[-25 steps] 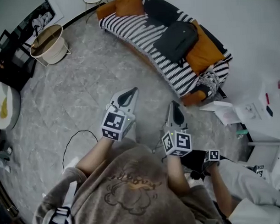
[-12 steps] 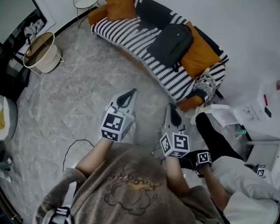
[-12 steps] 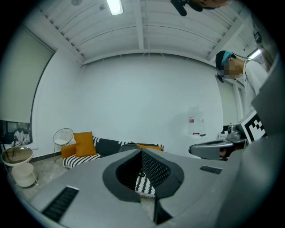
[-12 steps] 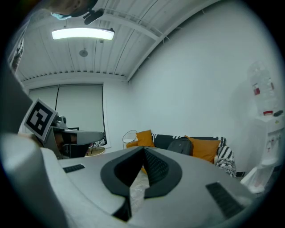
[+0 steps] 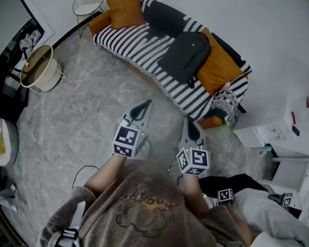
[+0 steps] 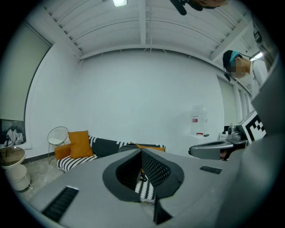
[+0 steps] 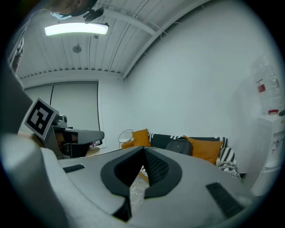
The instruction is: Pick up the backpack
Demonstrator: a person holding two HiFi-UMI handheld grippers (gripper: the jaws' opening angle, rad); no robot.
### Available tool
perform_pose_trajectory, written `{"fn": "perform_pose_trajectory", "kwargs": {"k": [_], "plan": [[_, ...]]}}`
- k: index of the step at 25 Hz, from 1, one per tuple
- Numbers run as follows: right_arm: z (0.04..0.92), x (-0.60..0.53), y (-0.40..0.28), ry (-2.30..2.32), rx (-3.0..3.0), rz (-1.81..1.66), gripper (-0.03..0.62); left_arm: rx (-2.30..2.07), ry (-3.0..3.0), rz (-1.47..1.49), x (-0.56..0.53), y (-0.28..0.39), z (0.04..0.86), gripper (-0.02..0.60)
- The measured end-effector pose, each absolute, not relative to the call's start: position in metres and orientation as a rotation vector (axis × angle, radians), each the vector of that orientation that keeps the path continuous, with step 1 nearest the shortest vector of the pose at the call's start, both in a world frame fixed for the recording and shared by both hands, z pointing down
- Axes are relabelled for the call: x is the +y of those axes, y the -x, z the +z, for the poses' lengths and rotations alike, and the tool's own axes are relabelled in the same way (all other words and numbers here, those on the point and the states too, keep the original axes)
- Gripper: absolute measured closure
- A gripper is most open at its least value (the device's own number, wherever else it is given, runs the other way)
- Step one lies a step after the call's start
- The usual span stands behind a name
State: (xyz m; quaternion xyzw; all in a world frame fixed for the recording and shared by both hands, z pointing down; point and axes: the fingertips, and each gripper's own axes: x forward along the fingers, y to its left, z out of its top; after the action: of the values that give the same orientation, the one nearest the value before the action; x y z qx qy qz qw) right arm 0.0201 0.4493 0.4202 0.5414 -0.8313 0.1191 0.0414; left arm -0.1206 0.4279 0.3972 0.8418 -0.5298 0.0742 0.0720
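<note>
A dark grey backpack (image 5: 186,56) lies on a black-and-white striped sofa (image 5: 141,42), leaning against an orange cushion (image 5: 220,62); it shows small in the right gripper view as the backpack (image 7: 179,145). Both grippers hang over the grey floor, short of the sofa. My left gripper (image 5: 144,105) is shut and holds nothing. My right gripper (image 5: 191,125) is also shut and empty. In the left gripper view the jaws (image 6: 142,153) meet, with the sofa (image 6: 107,149) behind them. The right gripper (image 7: 143,151) points at the sofa too.
A round side table (image 5: 38,69) and a wire chair (image 5: 87,6) stand left of the sofa. A second orange cushion (image 5: 124,10) sits at the sofa's far end. White shelving (image 5: 292,141) stands at the right. Another person's legs (image 5: 248,203) lie at the lower right. A black cable (image 5: 80,173) runs across the floor.
Both grippers have moved forward toward the sofa, which now sits closer and lower in the head view. The other person's leg has drawn back toward the lower right.
</note>
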Motion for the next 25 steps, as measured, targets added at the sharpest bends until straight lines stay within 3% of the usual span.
{"fn": "perform_pose_trajectory", "kwargs": {"k": [25], "plan": [[0.415,0.271,0.01,-1.836,-2.431,0.404,0.593,-1.432,-2.619,0.273,0.238,0.154,0.397,0.58]]}}
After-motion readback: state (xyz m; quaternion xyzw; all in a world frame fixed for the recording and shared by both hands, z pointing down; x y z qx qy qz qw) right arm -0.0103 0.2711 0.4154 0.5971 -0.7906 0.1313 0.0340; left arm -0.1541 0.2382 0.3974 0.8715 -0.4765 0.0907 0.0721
